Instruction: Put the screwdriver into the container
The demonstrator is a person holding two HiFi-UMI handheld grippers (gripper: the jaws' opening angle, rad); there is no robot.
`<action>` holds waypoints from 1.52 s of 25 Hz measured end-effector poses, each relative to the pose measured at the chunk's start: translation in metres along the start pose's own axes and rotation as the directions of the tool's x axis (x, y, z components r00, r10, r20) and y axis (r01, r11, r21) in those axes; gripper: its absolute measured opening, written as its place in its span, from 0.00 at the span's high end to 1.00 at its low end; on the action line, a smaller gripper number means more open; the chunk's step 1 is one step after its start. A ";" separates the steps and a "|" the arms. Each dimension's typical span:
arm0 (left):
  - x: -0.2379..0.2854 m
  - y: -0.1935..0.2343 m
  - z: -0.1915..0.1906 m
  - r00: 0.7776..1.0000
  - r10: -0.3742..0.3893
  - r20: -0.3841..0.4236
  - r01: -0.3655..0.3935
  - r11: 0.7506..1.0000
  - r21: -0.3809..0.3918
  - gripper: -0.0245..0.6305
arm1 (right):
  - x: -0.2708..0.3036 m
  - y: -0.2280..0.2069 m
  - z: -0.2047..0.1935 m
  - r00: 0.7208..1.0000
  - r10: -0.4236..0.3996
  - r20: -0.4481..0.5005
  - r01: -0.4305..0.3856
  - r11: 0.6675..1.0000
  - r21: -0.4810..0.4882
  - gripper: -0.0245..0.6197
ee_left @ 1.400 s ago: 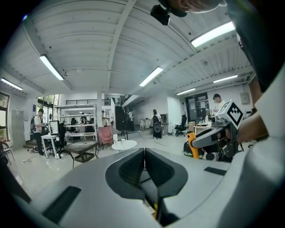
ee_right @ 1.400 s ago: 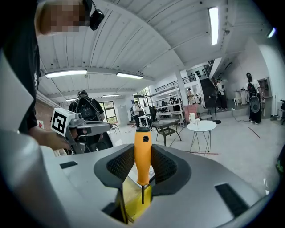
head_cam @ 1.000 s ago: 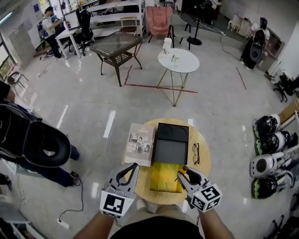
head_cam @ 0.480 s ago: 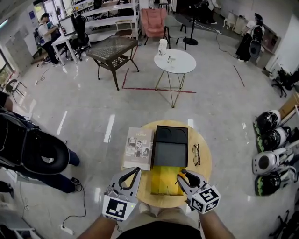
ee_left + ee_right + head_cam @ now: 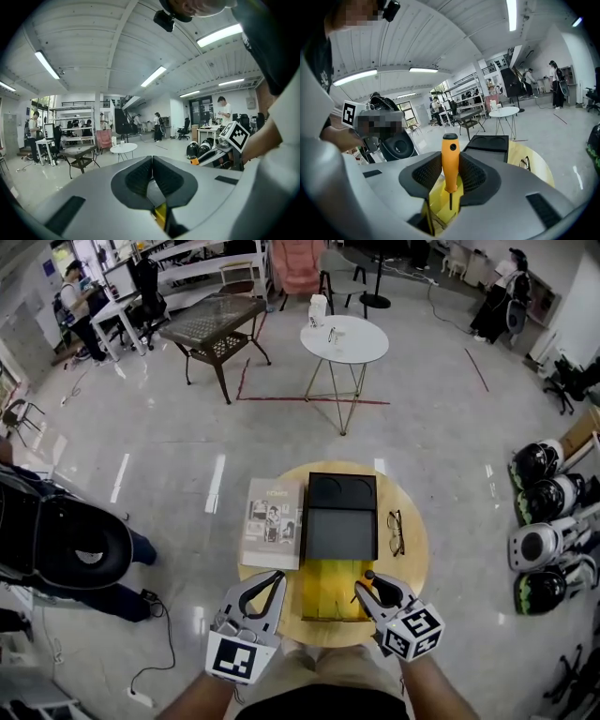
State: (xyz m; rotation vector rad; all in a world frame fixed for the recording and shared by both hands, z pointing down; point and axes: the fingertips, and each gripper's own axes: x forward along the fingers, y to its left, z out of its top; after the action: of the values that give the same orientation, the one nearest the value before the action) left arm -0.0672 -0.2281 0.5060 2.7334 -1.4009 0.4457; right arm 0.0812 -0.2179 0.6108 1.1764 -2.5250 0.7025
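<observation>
An orange-handled screwdriver (image 5: 450, 161) stands upright between the jaws of my right gripper (image 5: 450, 174), blade pointing down. My right gripper (image 5: 367, 585) is shut on it at the right edge of a yellow open container (image 5: 333, 589) near the front of the round wooden table (image 5: 413, 563). The yellow container (image 5: 439, 202) shows just below the blade. My left gripper (image 5: 269, 582) hovers at the container's left edge, and its jaws (image 5: 152, 180) are shut with nothing between them.
Behind the yellow container lies a black tray (image 5: 340, 517) with two round recesses. A magazine (image 5: 272, 521) lies to its left and a pair of glasses (image 5: 396, 532) to its right. Robot heads (image 5: 548, 521) line the floor on the right; a black bag (image 5: 66, 545) sits left.
The head view has drifted so the table sits a little higher in the picture. Both grippers stay by the yellow container, the right one still holding the screwdriver.
</observation>
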 end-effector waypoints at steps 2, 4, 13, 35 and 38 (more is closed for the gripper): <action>0.001 -0.002 -0.004 1.000 -0.002 -0.007 0.002 1.000 0.004 0.93 | 0.004 -0.001 -0.006 1.000 -0.003 -0.008 0.003 1.000 0.008 0.77; 0.001 -0.006 -0.006 1.000 -0.006 -0.010 0.006 1.000 0.002 0.93 | 0.005 -0.001 -0.011 1.000 -0.013 -0.019 0.014 1.000 0.018 0.77; -0.001 -0.007 -0.011 1.000 0.003 -0.025 -0.003 1.000 -0.005 0.93 | 0.020 -0.012 -0.041 0.996 -0.015 -0.084 0.018 0.999 0.037 0.77; 0.023 -0.006 -0.013 0.999 -0.003 -0.048 0.002 1.000 -0.018 0.93 | 0.068 -0.052 -0.116 0.965 -0.013 -0.260 0.039 0.994 0.097 0.77; 0.027 -0.008 -0.011 0.999 -0.011 -0.046 0.011 1.000 -0.015 0.93 | 0.072 -0.059 -0.119 0.962 -0.024 -0.272 0.053 0.993 0.103 0.77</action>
State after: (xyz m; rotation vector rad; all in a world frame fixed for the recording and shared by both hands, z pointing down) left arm -0.0489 -0.2430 0.5243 2.7000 -1.3722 0.4929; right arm 0.0855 -0.2333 0.7608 1.0780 -2.2572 0.9333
